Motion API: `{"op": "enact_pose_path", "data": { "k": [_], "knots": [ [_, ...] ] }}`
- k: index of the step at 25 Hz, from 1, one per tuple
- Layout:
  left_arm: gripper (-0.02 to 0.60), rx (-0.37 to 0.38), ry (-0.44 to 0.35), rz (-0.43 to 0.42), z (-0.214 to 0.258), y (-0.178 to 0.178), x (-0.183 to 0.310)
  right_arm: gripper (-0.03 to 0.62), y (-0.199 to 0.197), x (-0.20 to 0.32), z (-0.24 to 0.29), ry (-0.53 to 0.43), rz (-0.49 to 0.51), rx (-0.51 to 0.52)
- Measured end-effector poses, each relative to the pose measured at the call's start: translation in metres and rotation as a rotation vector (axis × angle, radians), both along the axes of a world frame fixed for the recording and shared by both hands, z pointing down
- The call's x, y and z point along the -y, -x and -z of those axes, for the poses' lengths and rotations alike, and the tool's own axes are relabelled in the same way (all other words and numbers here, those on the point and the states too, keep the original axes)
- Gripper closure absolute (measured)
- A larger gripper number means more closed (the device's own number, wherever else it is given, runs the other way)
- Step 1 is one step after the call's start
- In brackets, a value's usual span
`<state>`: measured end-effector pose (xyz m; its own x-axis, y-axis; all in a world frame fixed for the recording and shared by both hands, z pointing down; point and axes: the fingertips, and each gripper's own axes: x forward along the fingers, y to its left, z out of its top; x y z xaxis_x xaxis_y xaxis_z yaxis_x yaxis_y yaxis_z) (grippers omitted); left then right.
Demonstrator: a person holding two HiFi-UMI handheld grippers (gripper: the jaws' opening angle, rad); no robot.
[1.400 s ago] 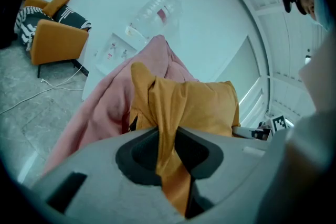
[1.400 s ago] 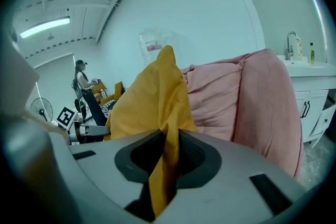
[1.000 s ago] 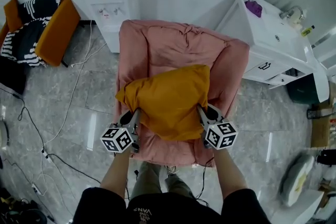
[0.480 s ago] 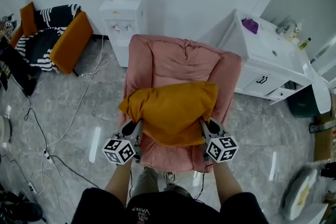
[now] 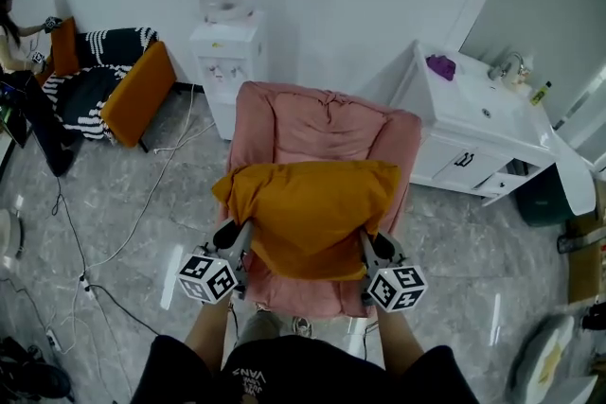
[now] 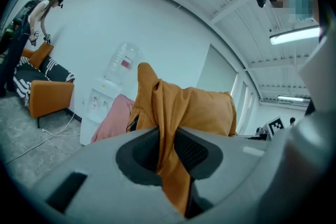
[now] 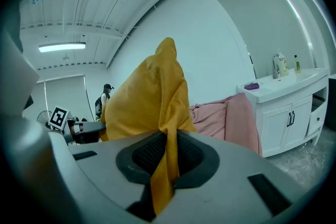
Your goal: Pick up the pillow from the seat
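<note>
The orange pillow [image 5: 308, 213] hangs in the air above the pink armchair [image 5: 317, 132], held by both near corners. My left gripper [image 5: 239, 237] is shut on the pillow's left corner; in the left gripper view the orange fabric [image 6: 168, 128] is pinched between the dark pads. My right gripper [image 5: 367, 246] is shut on the right corner, and in the right gripper view the fabric [image 7: 165, 128] runs down between its pads. The pillow hides most of the seat cushion.
A white water dispenser [image 5: 225, 61] stands behind the chair on the left, a white sink cabinet [image 5: 483, 132] to its right. An orange sofa with a striped throw [image 5: 118, 85] is far left, a person [image 5: 19, 43] by it. Cables [image 5: 104, 251] trail on the floor.
Both grippers have risen with the pillow, lifting it higher off the armchair seat. The grip on both corners is the same.
</note>
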<state>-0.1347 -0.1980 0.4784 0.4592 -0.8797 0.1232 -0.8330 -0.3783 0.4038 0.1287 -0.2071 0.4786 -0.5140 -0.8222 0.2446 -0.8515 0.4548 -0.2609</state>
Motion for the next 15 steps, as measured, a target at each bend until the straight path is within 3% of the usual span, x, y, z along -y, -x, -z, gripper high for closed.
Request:
{"op": "enact_pose_path", "data": {
  "k": [15],
  "knots": [
    [0.506, 0.015, -0.148, 0.021, 0.077, 0.003, -0.042, 0.542, -0.001, -0.043, 0.071, -0.122, 0.031, 0.058]
  ]
}}
